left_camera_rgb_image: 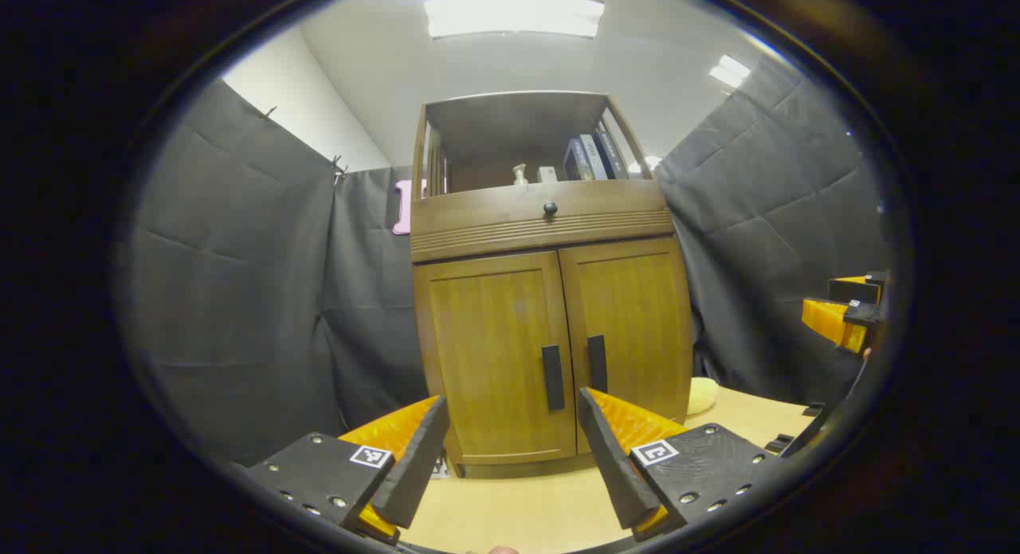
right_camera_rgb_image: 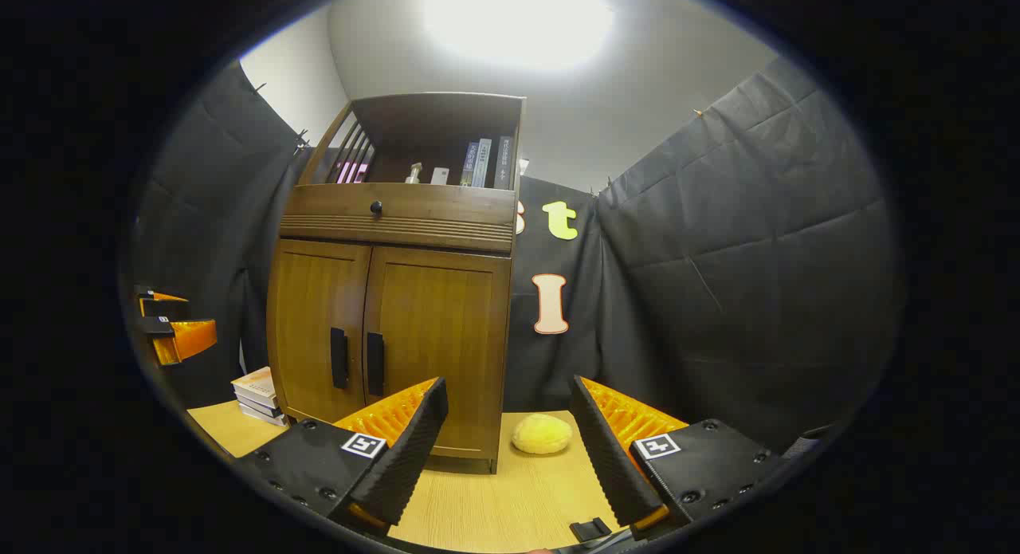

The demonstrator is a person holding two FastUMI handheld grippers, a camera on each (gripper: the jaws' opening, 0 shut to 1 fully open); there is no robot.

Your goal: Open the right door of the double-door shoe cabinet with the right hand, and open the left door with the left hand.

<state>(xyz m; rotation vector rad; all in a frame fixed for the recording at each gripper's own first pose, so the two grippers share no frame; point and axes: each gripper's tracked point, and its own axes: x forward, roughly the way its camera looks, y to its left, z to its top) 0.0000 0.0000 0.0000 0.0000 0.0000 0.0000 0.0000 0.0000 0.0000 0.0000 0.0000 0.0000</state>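
Observation:
A brown wooden shoe cabinet stands on a light wooden table, both doors closed. The left door and right door each carry a dark vertical handle near the middle seam: left handle, right handle. My left gripper is open, short of the doors and facing the seam. My right gripper is open, off to the cabinet's right side. The right gripper also shows at the edge of the left gripper view, the left gripper at the edge of the right gripper view.
Above the doors sits a drawer with a round knob and an open shelf with books and a bottle. A yellow soft lump lies right of the cabinet. Stacked books lie left of it. Black cloth walls surround.

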